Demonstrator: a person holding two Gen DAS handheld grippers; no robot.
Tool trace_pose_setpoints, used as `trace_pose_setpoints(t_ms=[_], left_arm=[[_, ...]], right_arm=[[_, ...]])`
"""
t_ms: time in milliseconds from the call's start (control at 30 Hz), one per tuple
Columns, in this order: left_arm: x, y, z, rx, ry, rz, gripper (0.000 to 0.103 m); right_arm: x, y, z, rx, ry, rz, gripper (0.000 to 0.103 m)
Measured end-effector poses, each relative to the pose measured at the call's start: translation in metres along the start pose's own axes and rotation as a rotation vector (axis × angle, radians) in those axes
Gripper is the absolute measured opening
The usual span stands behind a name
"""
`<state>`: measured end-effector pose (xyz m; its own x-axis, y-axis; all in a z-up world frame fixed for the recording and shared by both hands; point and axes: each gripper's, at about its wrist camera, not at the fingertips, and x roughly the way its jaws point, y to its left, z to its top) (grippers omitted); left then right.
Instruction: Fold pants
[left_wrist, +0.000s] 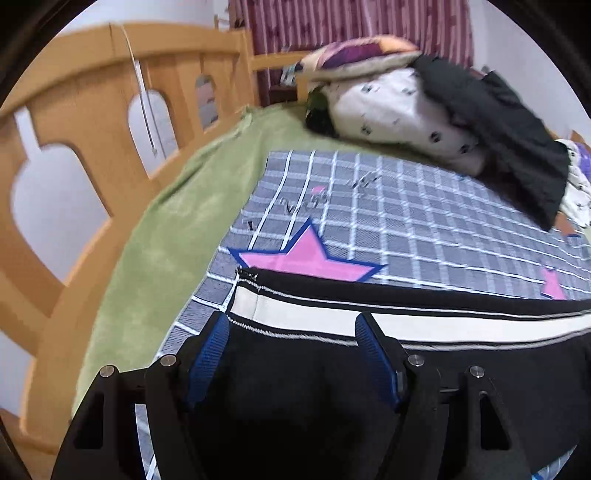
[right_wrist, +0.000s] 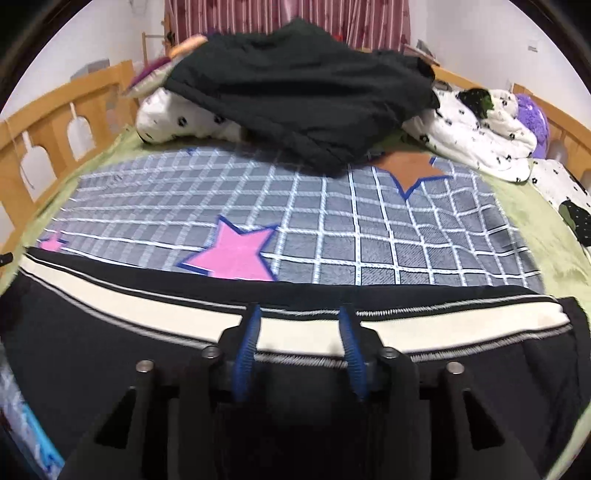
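On a bed (left_wrist: 155, 236) with a checked blanket (left_wrist: 406, 221), black pants (left_wrist: 295, 387) with a white side stripe (left_wrist: 332, 314) lie stretched across the near edge. The left gripper (left_wrist: 293, 325) hovers spread over the dark cloth near one end of the pants, its blue pads (left_wrist: 207, 362) straddling nothing yet. Further right, the right gripper (right_wrist: 299, 321) sits over the stripe with fingers parted, the cloth between them but not visibly pinched. To fold cleanly, each gripper should probably close on the edge through all layers, then lift level and together, keeping the stripe straight and clear of the dark clothing (right_wrist: 314, 96) piled at the far end.
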<state>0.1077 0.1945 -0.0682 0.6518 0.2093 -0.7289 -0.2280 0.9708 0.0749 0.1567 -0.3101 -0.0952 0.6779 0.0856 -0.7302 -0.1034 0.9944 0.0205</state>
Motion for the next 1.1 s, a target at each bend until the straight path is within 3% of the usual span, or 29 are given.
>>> trace_pose_setpoints(t_ms=[233,400,633,733,867,1033,1100], left_arm=[[-0.098,-0.014,-0.009,0.022,-0.108,-0.08,0.069],[-0.161,-0.026,-0.013,0.05,-0.178,-0.117,0.069],[-0.204,-0.023,-0.011,0.01,-0.181,-0.207,0.07],[-0.19,-0.011,-0.024,-0.035,-0.149,-0.234,0.07],[-0.14,0.018,-0.057,-0.187,-0.085,-0.312,0.07],[-0.061,0.063,-0.12,-0.409,0.019,-0.377,0.069],[-0.034,0.084,-0.145,-0.492,0.033,-0.407,0.069]], right_arm=[[-0.087,0.02,-0.001,-0.013,-0.08,0.004,0.048],[-0.14,0.031,0.005,0.048,-0.15,-0.017,0.048],[-0.182,0.068,0.026,0.136,-0.135,0.109,0.049],[-0.179,0.086,0.025,0.132,-0.14,0.174,0.058],[-0.151,0.101,0.011,0.094,-0.157,0.256,0.058],[-0.104,0.093,-0.032,0.077,-0.209,0.223,0.058],[-0.087,0.086,-0.042,0.109,-0.151,0.212,0.056]])
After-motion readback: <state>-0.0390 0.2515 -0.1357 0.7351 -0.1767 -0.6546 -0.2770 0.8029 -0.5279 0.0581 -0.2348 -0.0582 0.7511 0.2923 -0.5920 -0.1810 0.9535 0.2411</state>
